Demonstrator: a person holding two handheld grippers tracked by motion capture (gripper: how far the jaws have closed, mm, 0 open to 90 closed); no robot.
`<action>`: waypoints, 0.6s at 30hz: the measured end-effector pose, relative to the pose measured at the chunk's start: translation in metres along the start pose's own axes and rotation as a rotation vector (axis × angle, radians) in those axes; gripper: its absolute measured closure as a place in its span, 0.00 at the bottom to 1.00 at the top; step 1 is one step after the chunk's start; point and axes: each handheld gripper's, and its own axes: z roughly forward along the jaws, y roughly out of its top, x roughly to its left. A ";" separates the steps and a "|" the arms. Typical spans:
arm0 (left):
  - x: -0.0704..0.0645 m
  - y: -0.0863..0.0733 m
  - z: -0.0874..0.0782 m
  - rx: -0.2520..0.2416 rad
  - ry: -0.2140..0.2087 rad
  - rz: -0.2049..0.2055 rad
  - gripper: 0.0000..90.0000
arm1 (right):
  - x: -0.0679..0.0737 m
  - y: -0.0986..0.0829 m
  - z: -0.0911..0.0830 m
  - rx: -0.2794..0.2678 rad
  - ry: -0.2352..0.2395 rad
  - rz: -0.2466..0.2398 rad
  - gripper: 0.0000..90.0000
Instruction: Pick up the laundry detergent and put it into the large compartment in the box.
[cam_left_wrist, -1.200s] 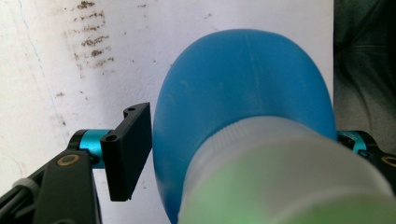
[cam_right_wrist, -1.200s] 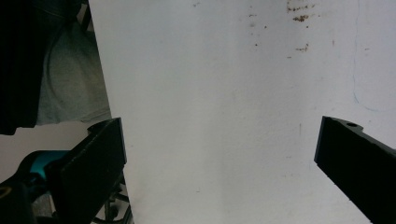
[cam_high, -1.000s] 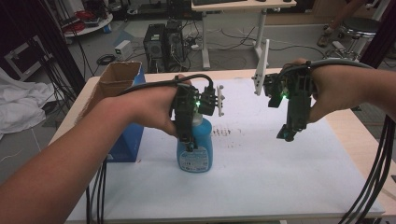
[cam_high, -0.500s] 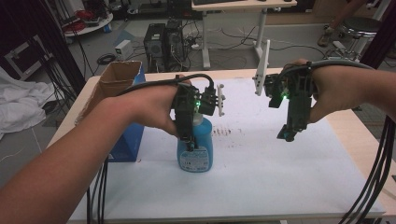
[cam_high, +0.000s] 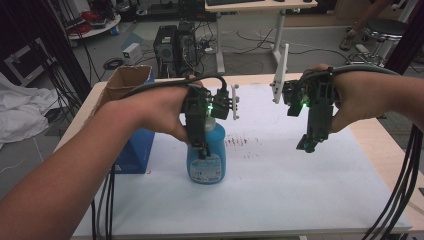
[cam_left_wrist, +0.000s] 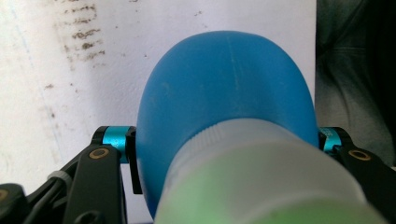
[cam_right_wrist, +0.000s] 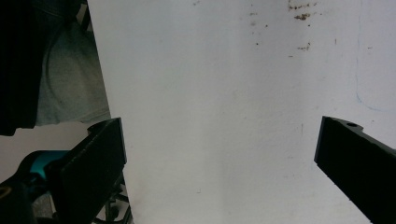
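While the left gripper comes down from above with its jaws set on either side of the blue bottle, the step in hand looks like the grasp itself: the bottle stands upright on the white worktop, left of centre, just beside a blue box. From the left gripper view the jaws flank the bottle's shoulder below its pale cap, apparently clamped on it, though the cap hides the contact itself. The left forearm reaches forward with the wrist bent so the gripper points steeply down. The right gripper hangs above bare worktop well to the right, tilted down, its jaws spread wide with nothing between them. A fair next move would be lifting the bottle straight up, which calls for a firm squeeze on the rounded shoulder so it does not slip or swing.
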 end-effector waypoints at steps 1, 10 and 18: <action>0.000 -0.001 -0.005 0.003 0.003 -0.001 0.44 | 0.000 0.000 0.000 0.000 -0.001 0.003 0.01; -0.002 -0.011 -0.057 -0.008 0.046 -0.094 0.44 | 0.001 0.000 -0.001 -0.006 -0.003 -0.007 0.01; -0.003 -0.022 -0.095 0.008 0.062 -0.172 0.44 | 0.003 0.003 -0.001 -0.008 -0.003 -0.012 0.01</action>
